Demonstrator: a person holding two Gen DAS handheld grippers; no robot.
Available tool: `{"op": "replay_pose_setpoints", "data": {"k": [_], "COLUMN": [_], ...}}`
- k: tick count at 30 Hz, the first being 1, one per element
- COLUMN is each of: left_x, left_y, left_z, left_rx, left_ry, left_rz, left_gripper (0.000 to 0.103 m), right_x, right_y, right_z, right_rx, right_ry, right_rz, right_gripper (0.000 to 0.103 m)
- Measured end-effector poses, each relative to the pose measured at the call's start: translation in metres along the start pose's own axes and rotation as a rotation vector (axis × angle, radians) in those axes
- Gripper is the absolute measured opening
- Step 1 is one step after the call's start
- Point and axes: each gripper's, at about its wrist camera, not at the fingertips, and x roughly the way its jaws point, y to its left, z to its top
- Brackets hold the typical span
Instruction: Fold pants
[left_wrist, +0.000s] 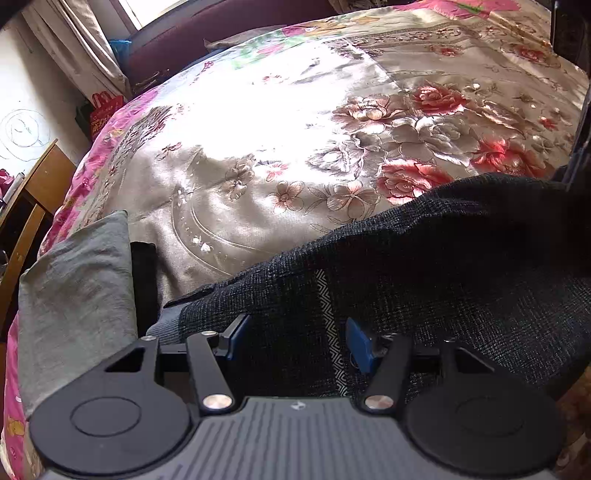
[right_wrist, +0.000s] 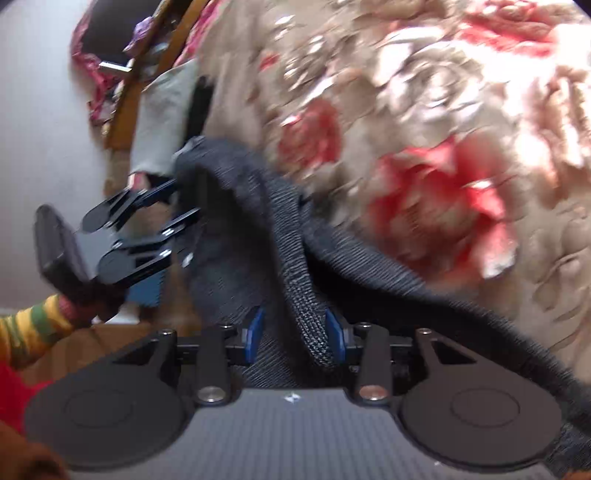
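Note:
Dark knit pants (left_wrist: 443, 258) lie across the near part of a floral satin bed cover (left_wrist: 258, 129). My left gripper (left_wrist: 299, 338) has its blue pads set wide, and the pants' cloth with a zigzag-patterned strip fills the space between them. In the blurred right wrist view the pants (right_wrist: 258, 221) stretch between both grippers. My right gripper (right_wrist: 295, 332) is closed on a thick fold of them. The left gripper (right_wrist: 184, 221) holds their far end, carried by a hand in a striped sleeve (right_wrist: 29, 328).
A folded grey cloth (left_wrist: 74, 288) with a black item (left_wrist: 144, 280) beside it lies at the bed's left edge. A wooden chair (left_wrist: 33, 206) stands just past that edge. Curtains and a dark red headboard (left_wrist: 184, 40) are at the far side.

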Motion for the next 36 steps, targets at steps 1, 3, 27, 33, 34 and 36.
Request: {"op": "replay_pose_setpoints", "data": {"k": [1, 3, 27, 33, 34, 36], "left_x": [0.001, 0.003, 0.003, -0.005, -0.001, 0.011], "left_y": [-0.003, -0.007, -0.004, 0.023, 0.025, 0.03], "left_z": [0.001, 0.003, -0.001, -0.019, -0.024, -0.039], "left_rx": [0.007, 0.017, -0.051, -0.133, -0.128, -0.121], "left_ry": [0.005, 0.013, 0.015, -0.006, 0.011, 0.07], "left_rz": [0.0, -0.005, 0.026, 0.122, 0.131, 0.145], "left_gripper": [0.071, 0.071, 0.076, 0.076, 0.076, 0.076], "right_x": [0.002, 0.009, -0.011, 0.027, 0.037, 0.058], "right_y": [0.006, 0.015, 0.008, 0.048, 0.04, 0.024], "right_z": [-0.001, 0.001, 0.055, 0.015, 0.014, 0.017], "right_rx": [-0.029, -0.092, 0.087, 0.013, 0.048, 0.107], "right_ry": [0.011, 0.013, -0.515, -0.34, -0.325, -0.276], "right_rz": [0.006, -0.006, 0.088, 0.039, -0.022, -0.2], "right_gripper": [0.042, 0.043, 0.044, 0.044, 0.043, 0.02]}}
